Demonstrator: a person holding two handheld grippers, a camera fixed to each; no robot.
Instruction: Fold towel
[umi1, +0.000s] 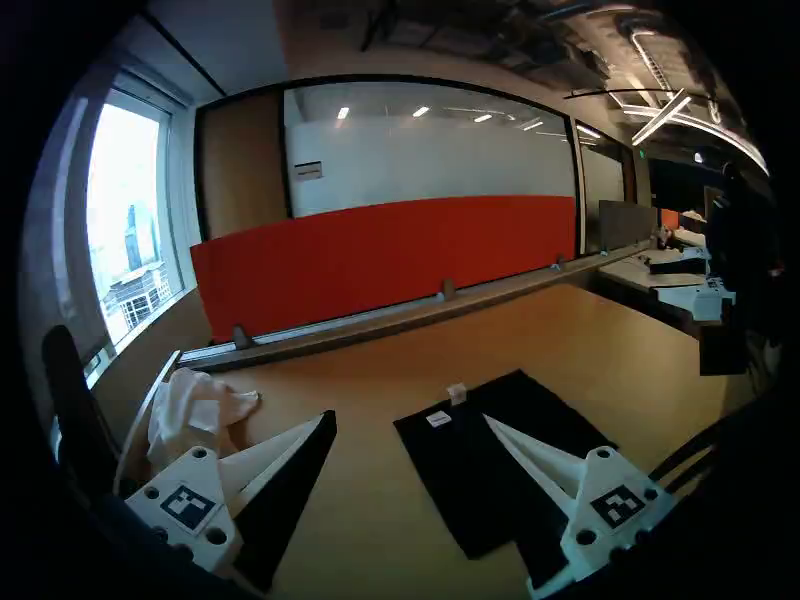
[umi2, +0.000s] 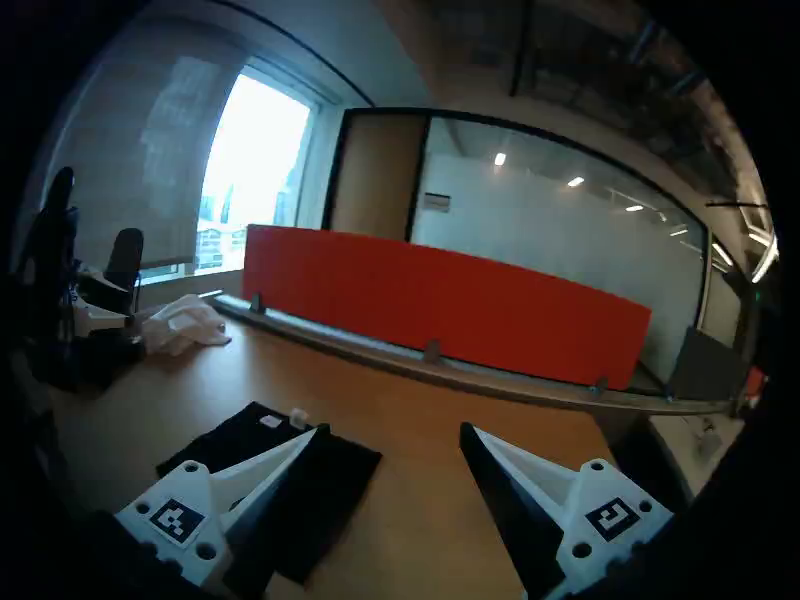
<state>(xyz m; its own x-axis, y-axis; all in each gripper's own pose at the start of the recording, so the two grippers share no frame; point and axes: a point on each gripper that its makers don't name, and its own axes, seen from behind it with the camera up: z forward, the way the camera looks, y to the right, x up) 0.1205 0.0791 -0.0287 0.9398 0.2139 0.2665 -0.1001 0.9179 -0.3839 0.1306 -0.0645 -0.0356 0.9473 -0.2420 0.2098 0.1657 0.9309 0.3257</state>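
Left tongs (umi1: 408, 417) and right tongs (umi2: 393, 428) gape, level — near black towel (umi1: 460, 470).

Flat black fabric towel (umi1: 450, 470), plain and unpatterned, with a small white label (umi1: 438, 419). Smooth orange-brown wooden bench (umi1: 560, 330). Crumpled white cloth (umi1: 195, 405). Long, uniformly red divider panel (umi1: 380, 250). Left gripper (umi1: 408, 418) and right gripper (umi2: 393, 428): white plastic bodies with black inner faces, each carrying black-and-white square marker patterns.

Your left view: low over the desk (umi1: 400, 380), facing the red divider (umi1: 380, 255) | your right view: likewise | both share that divider, black towel (umi1: 490, 450), white cloth (umi1: 195, 405).
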